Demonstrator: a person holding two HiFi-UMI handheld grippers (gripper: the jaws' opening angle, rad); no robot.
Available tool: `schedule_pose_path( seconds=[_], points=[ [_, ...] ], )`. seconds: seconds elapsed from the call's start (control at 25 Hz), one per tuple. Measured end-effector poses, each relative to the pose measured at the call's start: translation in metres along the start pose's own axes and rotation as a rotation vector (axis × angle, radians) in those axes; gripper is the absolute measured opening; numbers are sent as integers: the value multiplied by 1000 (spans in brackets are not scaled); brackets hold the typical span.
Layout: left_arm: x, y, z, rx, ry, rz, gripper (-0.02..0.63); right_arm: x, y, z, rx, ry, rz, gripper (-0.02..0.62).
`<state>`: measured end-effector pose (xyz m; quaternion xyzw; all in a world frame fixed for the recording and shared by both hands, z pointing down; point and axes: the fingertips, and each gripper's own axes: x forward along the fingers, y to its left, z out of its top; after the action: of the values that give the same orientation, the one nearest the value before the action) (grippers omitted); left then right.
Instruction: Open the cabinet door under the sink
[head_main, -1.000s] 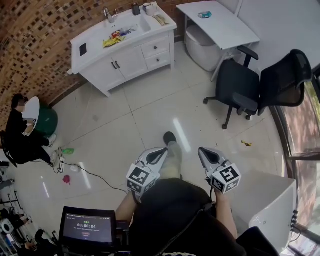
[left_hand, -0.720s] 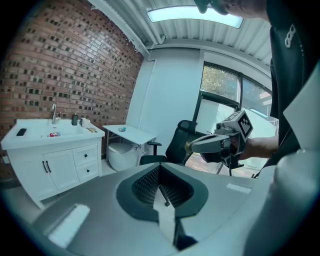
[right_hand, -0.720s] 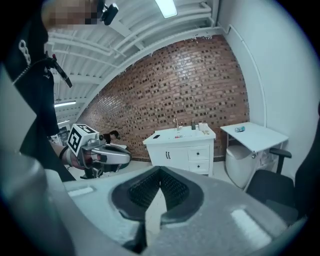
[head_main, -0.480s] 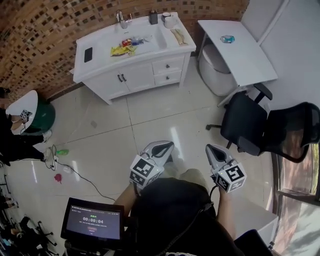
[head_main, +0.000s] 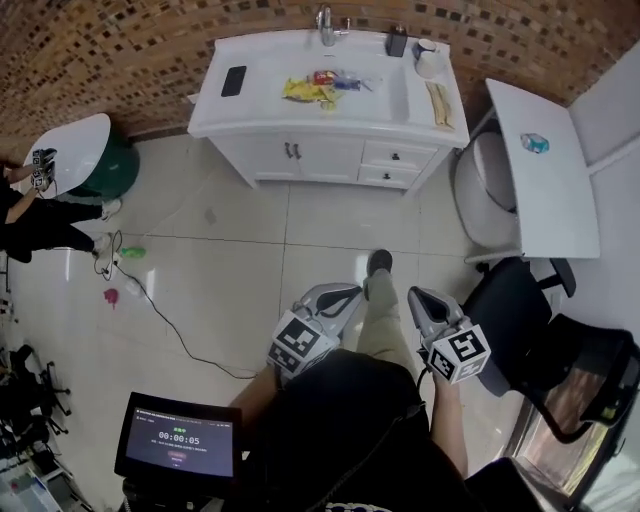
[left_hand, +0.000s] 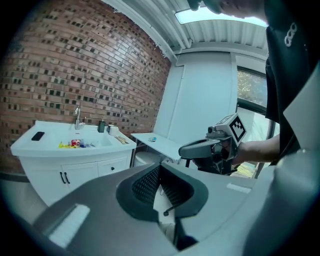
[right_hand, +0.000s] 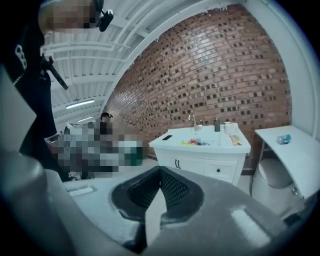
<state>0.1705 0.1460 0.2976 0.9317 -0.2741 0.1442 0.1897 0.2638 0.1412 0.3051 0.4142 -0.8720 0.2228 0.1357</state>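
Observation:
The white vanity (head_main: 232, 122) stands against the brick wall, straight ahead of me across the tiled floor. Its double cabinet door (head_main: 283, 165) under the sink (head_main: 375, 92) is closed, with two black handles (head_main: 292, 151) side by side. Both grippers are held low in front of my body, far from the cabinet. My left gripper (head_main: 345, 291) is shut and holds nothing; my right gripper (head_main: 417, 297) is also shut and holds nothing. The closed door also shows in the left gripper view (left_hand: 55, 176) and in the right gripper view (right_hand: 186, 165).
Two small drawers (head_main: 397, 156) sit right of the door. A phone (head_main: 234, 80) and wrappers (head_main: 305, 92) lie on the counter. A white table (head_main: 545, 175) and black chair (head_main: 515, 305) stand at the right. A cable (head_main: 170, 325) crosses the floor at the left, near a person (head_main: 35, 225).
My view has swung so the vanity moved from the upper left to the top centre, squarely ahead. Both grippers stay shut in the same pose in front of me.

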Motion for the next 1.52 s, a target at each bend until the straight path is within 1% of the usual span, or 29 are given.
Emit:
schedule_pose_path(
  seconds=[0.12,0.24,0.32,0.4,0.56,0.68,0.76,0.88,1.12,1.28,1.36,1.44,1.52],
  points=[
    [18,34,18,-25,-7,79,17,38,-28,27,-51,8,73,-9],
    [49,81,49,-48,-24,171,17,87,-67,58,-97,23,164,-9],
    [72,110,72,-67,-39,218,17,120,-93,80,-136,31,225,-9],
    [90,136,85,-84,-40,261,17,151,-114,98,-178,33,282,-9],
    [110,170,87,-144,-30,360,17,210,-138,112,-267,68,409,-9],
    [111,183,77,-207,-27,429,17,243,-138,114,-314,98,493,-9],
    [110,196,71,-232,-25,465,17,265,-135,115,-326,103,525,-9],
    [111,216,66,-244,-39,490,17,301,-131,108,-334,105,543,-9],
    [111,245,50,-289,-93,494,17,373,-115,71,-334,146,536,-9],
    [114,266,49,-281,-155,475,17,422,-103,52,-349,141,524,-9],
    [115,276,45,-298,-187,471,17,442,-100,39,-356,140,517,-9],
    [116,289,37,-305,-199,465,17,463,-102,25,-359,137,503,-9],
    [115,301,28,-295,-203,453,17,483,-106,11,-355,132,476,-9]
  ],
)
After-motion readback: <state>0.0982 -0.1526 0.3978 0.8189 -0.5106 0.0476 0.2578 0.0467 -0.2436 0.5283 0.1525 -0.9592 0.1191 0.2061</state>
